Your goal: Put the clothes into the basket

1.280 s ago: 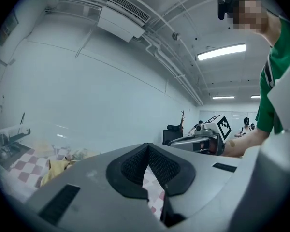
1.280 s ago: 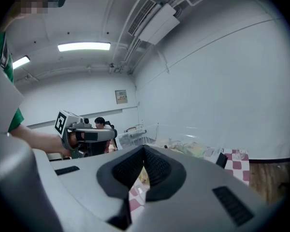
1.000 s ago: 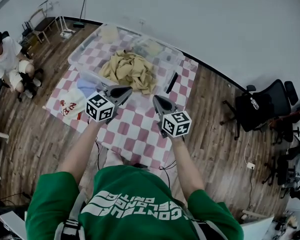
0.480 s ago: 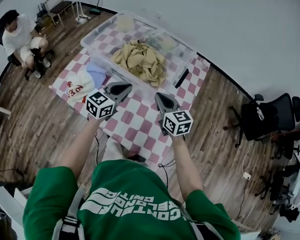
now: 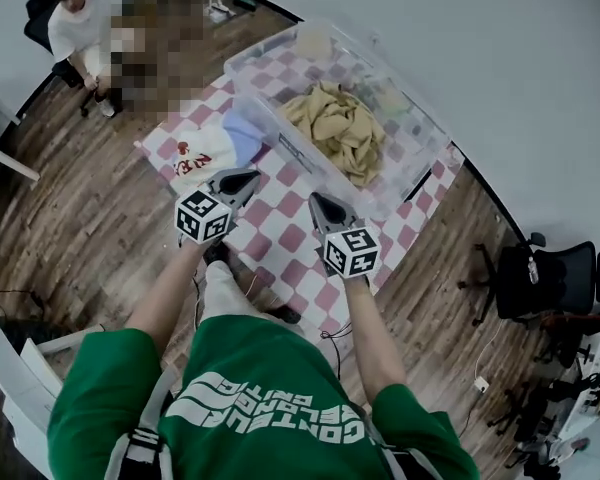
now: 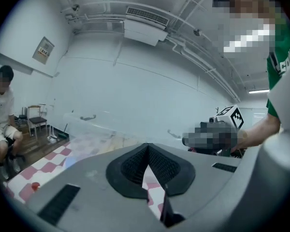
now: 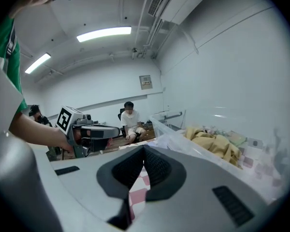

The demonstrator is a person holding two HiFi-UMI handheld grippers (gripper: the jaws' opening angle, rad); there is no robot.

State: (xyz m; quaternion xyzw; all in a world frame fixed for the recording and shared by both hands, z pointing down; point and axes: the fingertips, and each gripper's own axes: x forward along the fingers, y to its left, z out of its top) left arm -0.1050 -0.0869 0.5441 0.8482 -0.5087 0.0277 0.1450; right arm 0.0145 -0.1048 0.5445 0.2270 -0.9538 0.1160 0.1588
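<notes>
On a red-and-white checked cloth (image 5: 280, 240) spread over a wooden floor (image 5: 100, 248), a clear plastic basket (image 5: 276, 140) stands along the far edge, seen from the head view. A heap of tan clothes (image 5: 340, 128) already lies inside it. Two pieces remain outside, at the cloth's left corner and just beside the basket's near wall: a white garment (image 5: 195, 160) with red print and a pale blue garment (image 5: 242, 136), touching each other.

The left gripper (image 5: 244, 178) and right gripper (image 5: 318, 204) are held side by side above the middle of the cloth, pointing toward the basket. Each gripper view shows its jaws pressed together with nothing between them, only the checked cloth visible beyond. Neither touches any clothing.

The step in hand looks like the approach to the next piece, with most of the job seemingly done. The next move probably calls for the left gripper to part its jaws, drop to the white or blue garment, pinch a fold and lift it over the basket's wall.
</notes>
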